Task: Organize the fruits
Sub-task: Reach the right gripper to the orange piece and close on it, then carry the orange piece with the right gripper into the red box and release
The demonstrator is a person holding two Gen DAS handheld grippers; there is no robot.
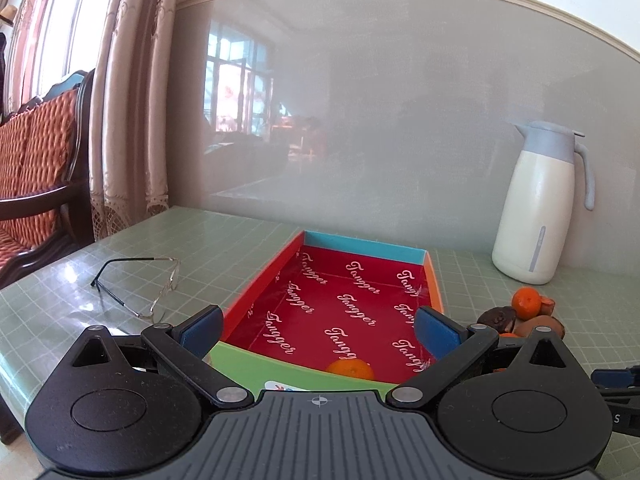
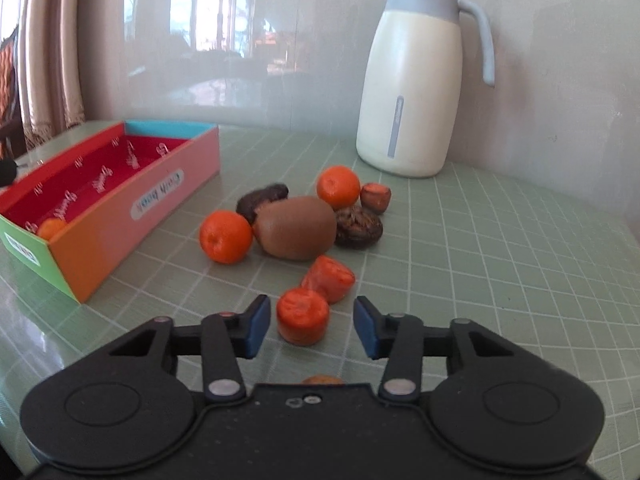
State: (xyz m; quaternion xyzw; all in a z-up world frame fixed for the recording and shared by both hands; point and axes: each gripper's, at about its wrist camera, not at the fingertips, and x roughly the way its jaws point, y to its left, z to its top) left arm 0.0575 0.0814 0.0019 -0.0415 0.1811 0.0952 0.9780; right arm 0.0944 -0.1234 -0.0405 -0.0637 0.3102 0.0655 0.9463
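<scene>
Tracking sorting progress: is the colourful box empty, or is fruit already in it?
Not empty: one small orange lies in the box at its near end; the remaining red lining is bare.

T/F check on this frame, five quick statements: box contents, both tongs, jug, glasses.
1. The colourful cardboard box with red lining holds one small orange mandarin. True.
2. The right tongs are shut on the brown kiwi. False: they are open, with a cut orange cylinder piece lying on the table between the fingers; the kiwi sits farther off in the pile.
3. The cream jug with grey-blue lid stands upright near the wall. True.
4. The thin wire-frame glasses lie inside the box. False: they lie on the green tiled tabletop, left of the box.
5. The left tongs grip a mandarin. False: they are open and empty.
</scene>
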